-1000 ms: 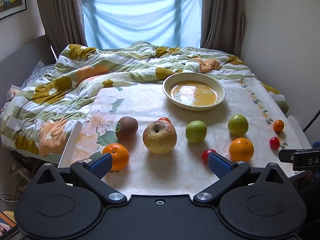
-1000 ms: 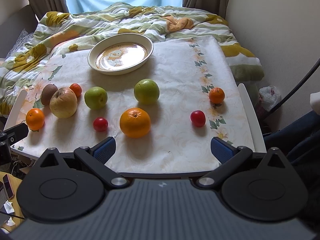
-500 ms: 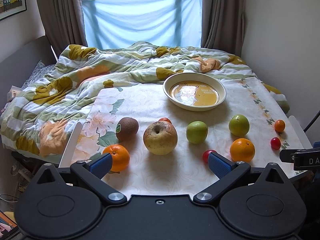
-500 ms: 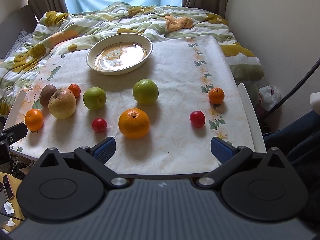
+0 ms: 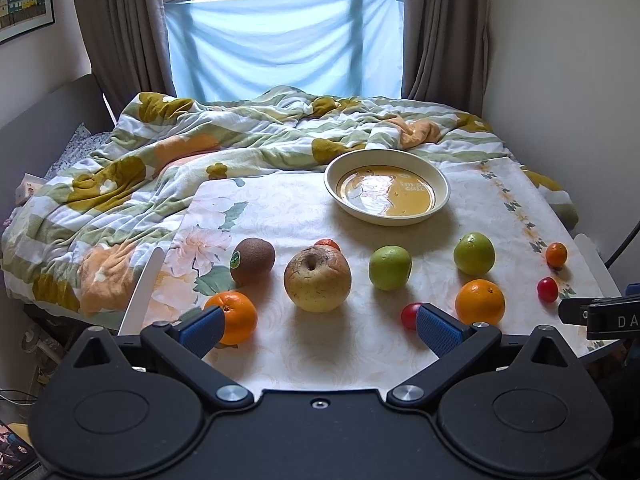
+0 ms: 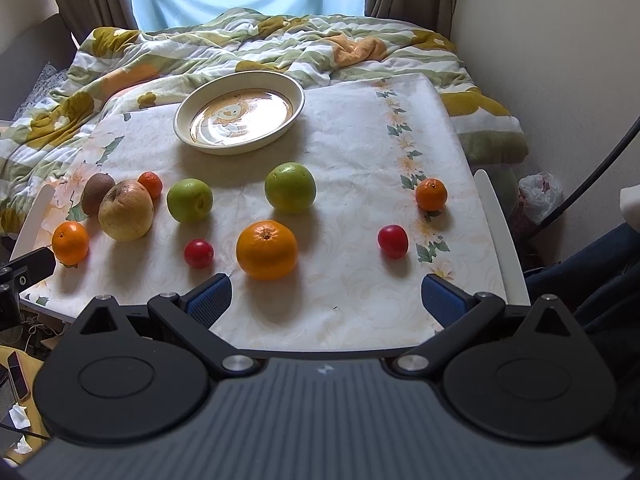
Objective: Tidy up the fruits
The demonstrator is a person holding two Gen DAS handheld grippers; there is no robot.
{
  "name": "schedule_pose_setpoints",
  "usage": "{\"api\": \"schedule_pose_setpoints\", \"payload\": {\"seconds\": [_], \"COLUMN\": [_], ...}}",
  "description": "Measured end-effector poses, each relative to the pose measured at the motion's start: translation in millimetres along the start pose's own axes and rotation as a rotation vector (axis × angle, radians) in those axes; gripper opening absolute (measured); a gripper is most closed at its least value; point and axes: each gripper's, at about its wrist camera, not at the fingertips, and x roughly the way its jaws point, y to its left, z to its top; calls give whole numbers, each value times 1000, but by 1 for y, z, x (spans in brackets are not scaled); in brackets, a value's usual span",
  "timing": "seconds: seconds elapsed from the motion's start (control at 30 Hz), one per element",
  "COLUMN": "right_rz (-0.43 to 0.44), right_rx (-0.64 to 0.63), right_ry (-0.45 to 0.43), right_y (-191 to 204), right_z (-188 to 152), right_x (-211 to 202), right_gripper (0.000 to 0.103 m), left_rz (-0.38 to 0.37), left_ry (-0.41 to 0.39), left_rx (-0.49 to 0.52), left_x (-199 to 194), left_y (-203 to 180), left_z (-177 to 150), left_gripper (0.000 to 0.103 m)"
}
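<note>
Fruits lie spread over a floral cloth on the table (image 5: 360, 360). In the left wrist view a big yellow-brown apple (image 5: 317, 280) sits centre, a kiwi (image 5: 253, 261) and an orange (image 5: 234, 317) to its left, two green apples (image 5: 390, 267) (image 5: 474, 253) and another orange (image 5: 480, 302) to its right. An empty cream plate (image 5: 386, 187) stands behind. My left gripper (image 5: 319, 325) is open near the front edge, holding nothing. My right gripper (image 6: 325, 299) is also open and empty, just short of the large orange (image 6: 267, 249) and a red tomato (image 6: 393, 241).
A rumpled floral duvet (image 5: 160, 168) covers the bed behind the table. Small tangerines (image 6: 431, 194) (image 6: 150, 184) and another red tomato (image 6: 199, 253) lie among the fruit. A wall (image 6: 560, 60) runs close along the right. A person's dark sleeve (image 6: 600, 280) shows at the right.
Both views shift only slightly; the right gripper has edged a little to the right, so the fruits sit further left in its view. Both grippers stay open.
</note>
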Motion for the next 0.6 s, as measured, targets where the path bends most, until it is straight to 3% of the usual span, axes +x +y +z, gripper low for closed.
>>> {"api": "schedule_pose_setpoints", "payload": {"seconds": [0.3, 0.6], "right_rz": [29, 127], "right_rx": [-8, -50], "right_ry": [-24, -35], "right_y": [-10, -14], "right_z": [2, 12], "right_x": [-13, -6], "right_gripper": [103, 103], "left_rz": [38, 159], "left_ry": [-11, -62], "left_rx": [-30, -54], "left_x": [-14, -13], "left_y": [1, 8], "left_z": [4, 3], "left_gripper": [103, 103]}}
